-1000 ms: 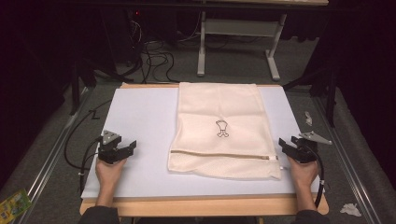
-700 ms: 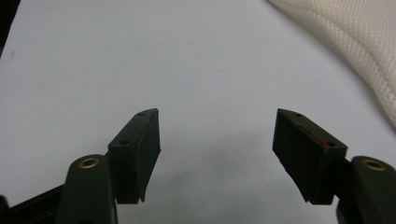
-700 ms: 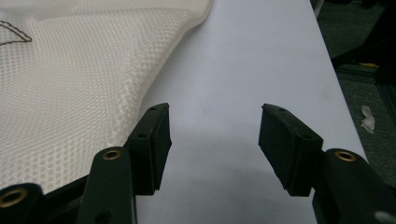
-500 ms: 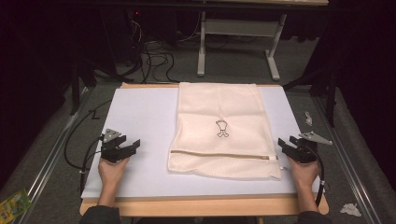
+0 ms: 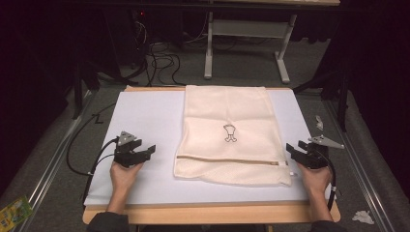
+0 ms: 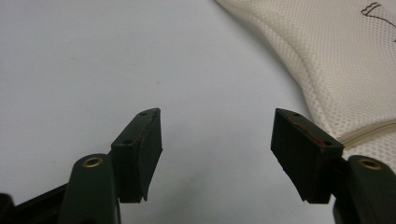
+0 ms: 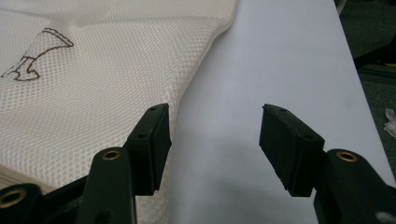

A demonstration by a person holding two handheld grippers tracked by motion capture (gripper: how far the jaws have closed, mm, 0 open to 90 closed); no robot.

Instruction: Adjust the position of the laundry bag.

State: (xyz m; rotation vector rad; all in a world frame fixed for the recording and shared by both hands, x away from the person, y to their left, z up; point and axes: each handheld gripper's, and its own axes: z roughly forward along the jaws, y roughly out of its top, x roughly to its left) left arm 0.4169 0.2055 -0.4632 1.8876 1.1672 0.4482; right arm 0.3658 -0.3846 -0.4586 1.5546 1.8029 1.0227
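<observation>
A cream mesh laundry bag [image 5: 231,135] lies flat on the white table sheet [image 5: 145,116], with a small brown emblem [image 5: 229,133] at its middle and a zipper line [image 5: 227,159] near its near edge. My left gripper [image 5: 150,150] hovers open just left of the bag's near left corner; in the left gripper view its jaws stand wide apart with nothing between them [image 6: 217,140], the bag [image 6: 345,60] to the right. My right gripper [image 5: 290,147] is open beside the bag's near right corner; the bag's edge [image 7: 93,84] lies by its left jaw.
The table's wooden front edge [image 5: 208,212] runs below the sheet. Cables [image 5: 159,53] and a desk frame [image 5: 246,34] stand on the floor beyond the table. A crumpled scrap [image 5: 361,216] lies on the floor at the right, a green packet [image 5: 14,212] at the left.
My left gripper has moved right and slightly away from me, closer to the bag's near left corner. The right gripper has stayed in place, still open.
</observation>
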